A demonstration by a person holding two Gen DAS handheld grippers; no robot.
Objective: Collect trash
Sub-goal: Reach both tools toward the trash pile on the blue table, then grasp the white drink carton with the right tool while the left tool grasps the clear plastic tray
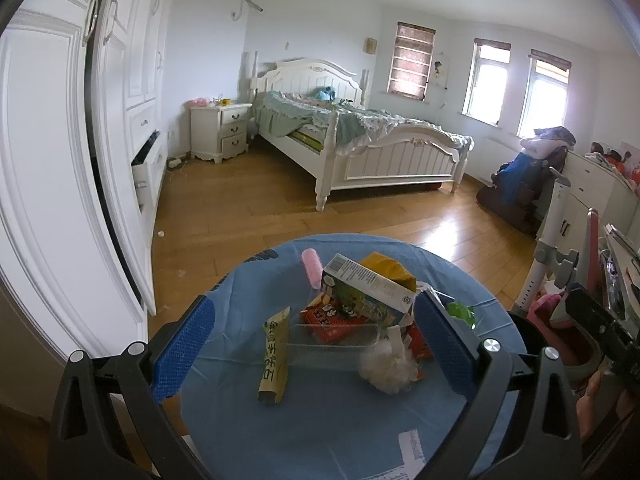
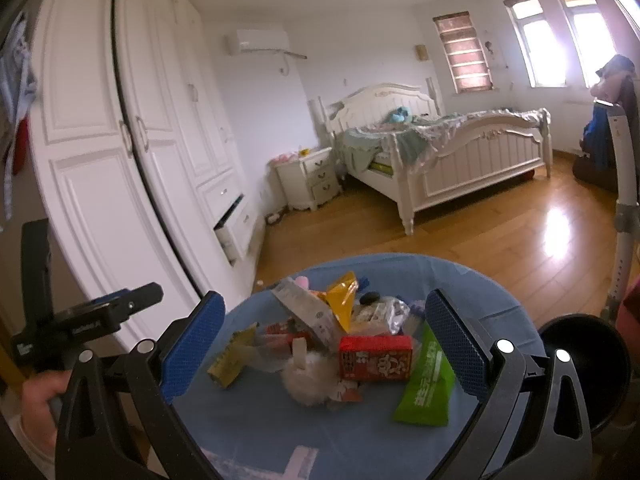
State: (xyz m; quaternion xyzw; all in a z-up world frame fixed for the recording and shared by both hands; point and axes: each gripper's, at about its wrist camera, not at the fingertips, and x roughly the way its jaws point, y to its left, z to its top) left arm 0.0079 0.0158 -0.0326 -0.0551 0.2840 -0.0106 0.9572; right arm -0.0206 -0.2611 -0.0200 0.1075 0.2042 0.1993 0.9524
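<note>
Left gripper [image 1: 316, 344]: jaws spread wide, holding nothing, poised above the round blue surface [image 1: 320, 432]. Right gripper [image 2: 320, 350]: jaws likewise wide apart and empty, above the same surface [image 2: 280, 420].

Trash lies heaped at the middle of the surface. From the left wrist view: a yellow wrapper [image 1: 275, 356] lies apart on the left of the heap; a clear tray [image 1: 332, 340] sits beside it; a white fluffy wad [image 1: 386, 372] lies at the near edge of the heap; a printed carton [image 1: 366, 288] leans tilted on top; a pink roll [image 1: 312, 267] lies behind it; a yellow bag [image 1: 390, 270] is at the back.

From the right wrist view: a red box [image 2: 374, 358] stands on its long side, just beside the wad [image 2: 310, 380]; a green packet [image 2: 426, 380] lies to the right of the box, close to the right finger; the yellow wrapper [image 2: 232, 358] lies to the left.

A black bin [image 2: 580, 364] shows beyond the surface's right edge. A hand [image 2: 38, 404] grips the left gripper's handle at the far left of the right wrist view.

Background: white bed [image 1: 360, 140], wardrobe [image 1: 60, 160], wooden floor [image 1: 240, 216].
</note>
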